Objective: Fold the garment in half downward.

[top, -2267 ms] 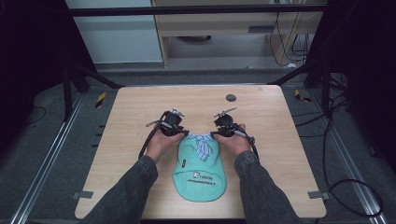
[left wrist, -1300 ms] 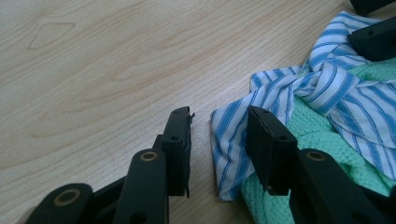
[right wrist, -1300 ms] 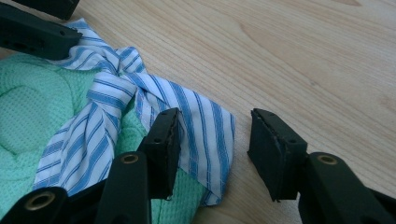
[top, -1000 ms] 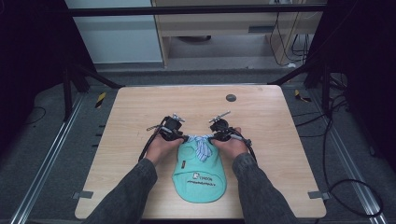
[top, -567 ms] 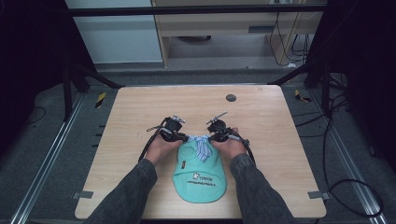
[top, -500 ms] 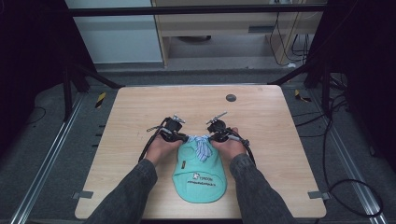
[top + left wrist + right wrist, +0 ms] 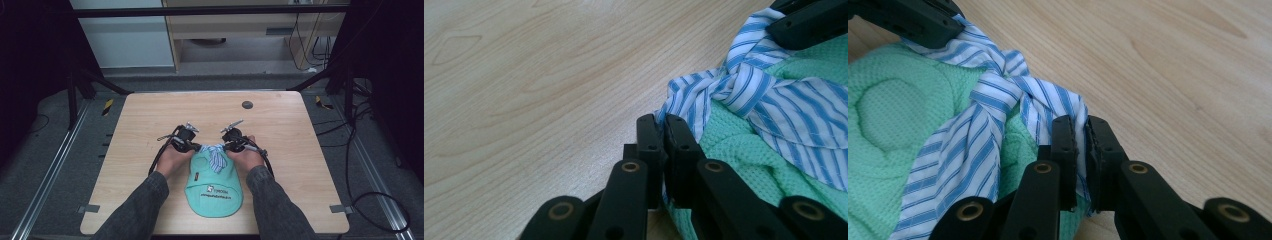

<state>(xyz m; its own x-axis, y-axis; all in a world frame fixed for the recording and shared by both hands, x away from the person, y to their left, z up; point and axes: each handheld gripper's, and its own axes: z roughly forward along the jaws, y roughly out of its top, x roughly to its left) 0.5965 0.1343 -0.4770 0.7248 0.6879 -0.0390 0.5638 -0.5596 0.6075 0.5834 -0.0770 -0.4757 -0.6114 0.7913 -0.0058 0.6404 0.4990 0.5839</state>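
Note:
A mint-green cap (image 7: 215, 192) lies on the wooden table (image 7: 150, 115), brim toward the person, with a blue-and-white striped cloth (image 7: 216, 157) knotted at its back edge. My left gripper (image 7: 199, 148) is shut on the left end of that striped cloth (image 7: 774, 110); its jaws (image 7: 663, 122) have just been closing, and the fabric is pinched between them beside the green mesh (image 7: 744, 155). My right gripper (image 7: 226, 147) is shut on the right end of the striped cloth (image 7: 993, 100), which is caught between its tips (image 7: 1079, 125). Each gripper view shows the other gripper's black jaw on the cloth beyond the knot.
A small dark round disc (image 7: 247, 105) sits in the table near its far edge. Bare wood lies beyond and to both sides of the hands. Cables (image 7: 160, 155) trail from both grippers over the tabletop. Dark frame posts stand around the table.
Both hands have drawn slightly nearer to the cap's back edge and then held still. The cap has stayed in place.

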